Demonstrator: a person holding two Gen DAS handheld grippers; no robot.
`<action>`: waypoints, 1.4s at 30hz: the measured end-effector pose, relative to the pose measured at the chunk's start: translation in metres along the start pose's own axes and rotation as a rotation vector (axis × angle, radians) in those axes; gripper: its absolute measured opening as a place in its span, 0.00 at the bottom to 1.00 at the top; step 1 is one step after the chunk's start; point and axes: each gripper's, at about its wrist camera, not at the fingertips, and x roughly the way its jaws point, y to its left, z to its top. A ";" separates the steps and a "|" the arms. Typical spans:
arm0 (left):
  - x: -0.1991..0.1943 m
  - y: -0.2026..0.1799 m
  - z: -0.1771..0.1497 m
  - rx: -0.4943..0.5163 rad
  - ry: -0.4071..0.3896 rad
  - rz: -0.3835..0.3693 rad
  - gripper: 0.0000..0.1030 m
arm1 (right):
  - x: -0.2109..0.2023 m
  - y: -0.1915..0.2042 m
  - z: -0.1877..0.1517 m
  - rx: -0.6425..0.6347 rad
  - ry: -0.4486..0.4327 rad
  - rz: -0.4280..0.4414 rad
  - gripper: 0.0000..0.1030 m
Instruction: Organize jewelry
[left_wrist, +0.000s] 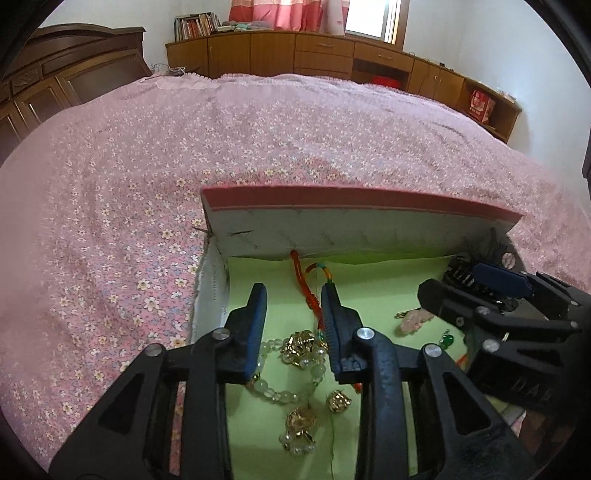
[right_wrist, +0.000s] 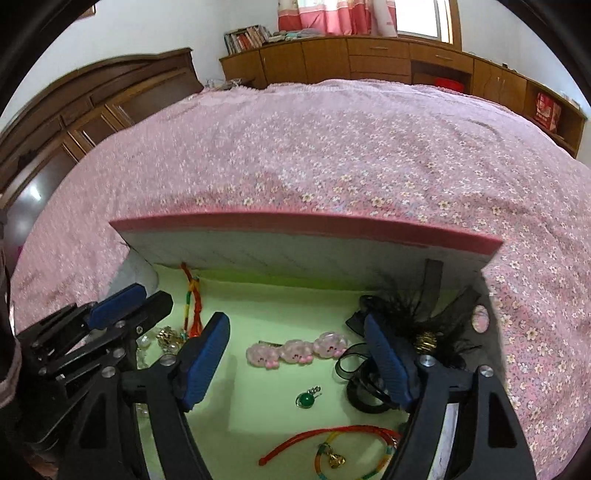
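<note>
A: Both tongs are down over the open box, the one with the green lining and the pink-edged lid standing up across the middle of the frame, all of it on the flowered pink bedspread.

B: Left gripper in the lower centre of its own view. State?

A: Jaws a little apart, nothing pinched. The red braided cord runs up between the fingers but the pads don't press on it. Just below them lies the pale bead bracelet with gold charms.

B: And the right gripper?

A: Spread wide, holding nothing. In the right wrist view the pink hair clip lies between its fingers on the lining, apart from both pads. Lower centre there is the green pendant, and along the bottom edge a red cord bracelet beside a striped one with a gold charm.

B: That dark thing at the right finger?

A: A black feathery hair ornament, right behind the finger in the box's right corner. Whether they touch, I cannot tell.
</note>
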 end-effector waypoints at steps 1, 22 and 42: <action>-0.004 0.000 0.000 -0.003 -0.006 -0.003 0.22 | -0.004 0.000 0.001 0.003 -0.007 0.002 0.75; -0.103 0.004 -0.025 -0.020 -0.150 -0.016 0.39 | -0.129 0.005 -0.047 0.000 -0.243 0.022 0.85; -0.128 -0.004 -0.077 -0.032 -0.177 -0.015 0.53 | -0.179 -0.006 -0.117 0.035 -0.341 -0.015 0.94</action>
